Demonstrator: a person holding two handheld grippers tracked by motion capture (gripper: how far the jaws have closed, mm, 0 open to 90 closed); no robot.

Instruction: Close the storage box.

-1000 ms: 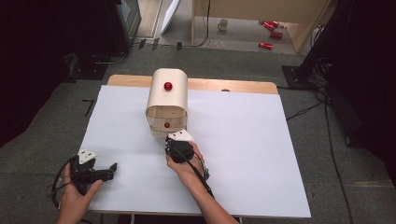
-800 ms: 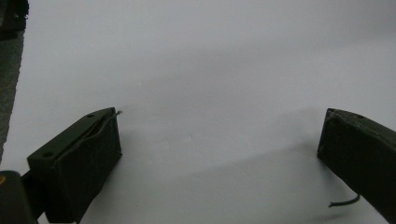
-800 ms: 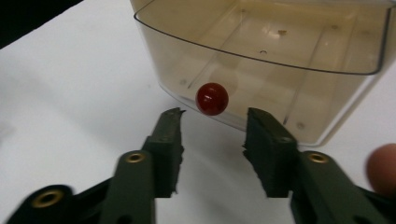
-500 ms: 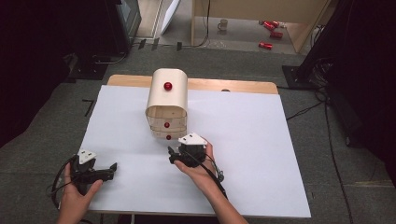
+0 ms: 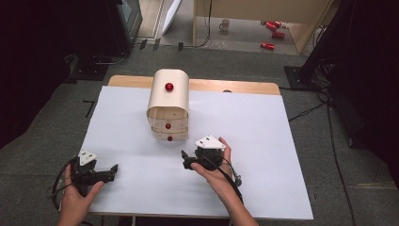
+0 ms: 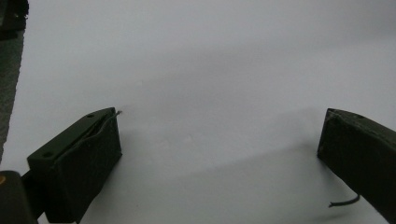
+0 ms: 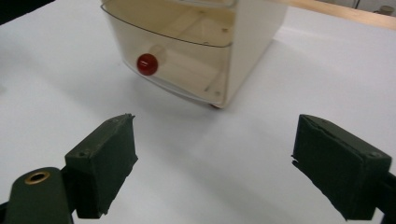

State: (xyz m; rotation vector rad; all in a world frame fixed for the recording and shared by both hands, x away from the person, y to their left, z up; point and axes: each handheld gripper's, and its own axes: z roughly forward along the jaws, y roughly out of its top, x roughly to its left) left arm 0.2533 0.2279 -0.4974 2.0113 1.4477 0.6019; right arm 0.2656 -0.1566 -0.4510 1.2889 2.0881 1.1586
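Since a second ago, our right tongs [image 5: 184, 161] have drawn back from the drawer box [image 5: 168, 104] and now sit just in front of it, jaws wide apart and empty. Our left tongs [image 5: 113, 170] rest well to the box's left near the bench [image 5: 263, 141] front edge, jaws also apart. Beyond, the lowest red knob [image 7: 147, 64] faces us. We judge a skewed approach could nudge this light box backward instead of gripping the knob.

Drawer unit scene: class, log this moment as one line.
left gripper: open, empty | right gripper: open, empty, facing drawer unit | drawers: closed
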